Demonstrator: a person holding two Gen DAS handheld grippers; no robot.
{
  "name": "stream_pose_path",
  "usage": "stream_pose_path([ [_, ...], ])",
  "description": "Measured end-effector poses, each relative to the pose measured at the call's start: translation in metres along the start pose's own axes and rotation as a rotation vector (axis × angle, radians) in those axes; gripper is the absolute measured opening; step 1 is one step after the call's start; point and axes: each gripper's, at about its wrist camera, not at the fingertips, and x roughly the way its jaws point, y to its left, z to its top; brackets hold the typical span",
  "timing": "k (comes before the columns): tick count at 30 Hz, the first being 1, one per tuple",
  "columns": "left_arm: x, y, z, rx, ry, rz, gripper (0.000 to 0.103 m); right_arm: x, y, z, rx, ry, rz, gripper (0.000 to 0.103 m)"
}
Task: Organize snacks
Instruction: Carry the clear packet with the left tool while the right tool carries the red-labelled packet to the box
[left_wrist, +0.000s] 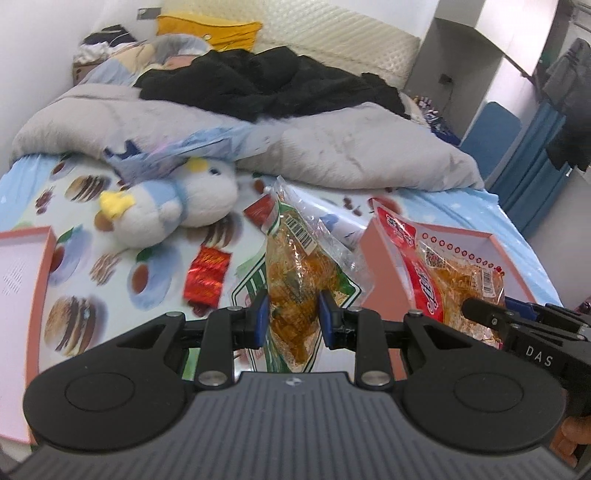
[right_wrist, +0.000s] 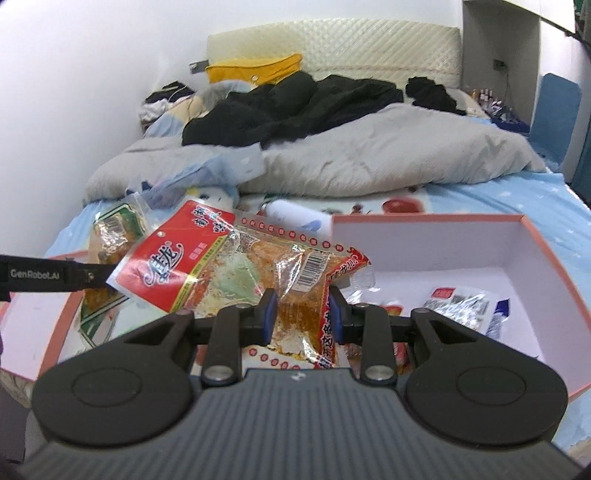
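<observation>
Snacks hang above the bed: left gripper (left_wrist: 291, 319) pinches a green-edged clear packet (left_wrist: 295, 266), right gripper (right_wrist: 302, 315) a red-labelled one (right_wrist: 236, 273). Slippery film could slide free before reaching the pink-rimmed box (right_wrist: 532, 251).

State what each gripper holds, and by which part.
Left gripper: green-edged snack bag, clamped across its lower body. Right gripper: red-labelled snack bag, clamped near its lower edge.

White wall (right_wrist: 92, 74) at 10 o'clock; cream quilted headboard (right_wrist: 369, 48) at 12; grey duvet (right_wrist: 369, 158) across bed centre.
</observation>
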Motion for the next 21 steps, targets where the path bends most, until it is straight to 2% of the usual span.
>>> stream_pose_path([
  [12, -0.002, -0.056, 0.033, 0.076, -0.038, -0.075, 0.032, -0.023, -0.033, 0.023, 0.019, -0.073, -0.049, 0.032],
  [21, 0.012, -0.101, 0.04, 0.104, -0.032, -0.143, 0.032, -0.033, -0.066, 0.027, 0.045, -0.091, -0.103, 0.032],
])
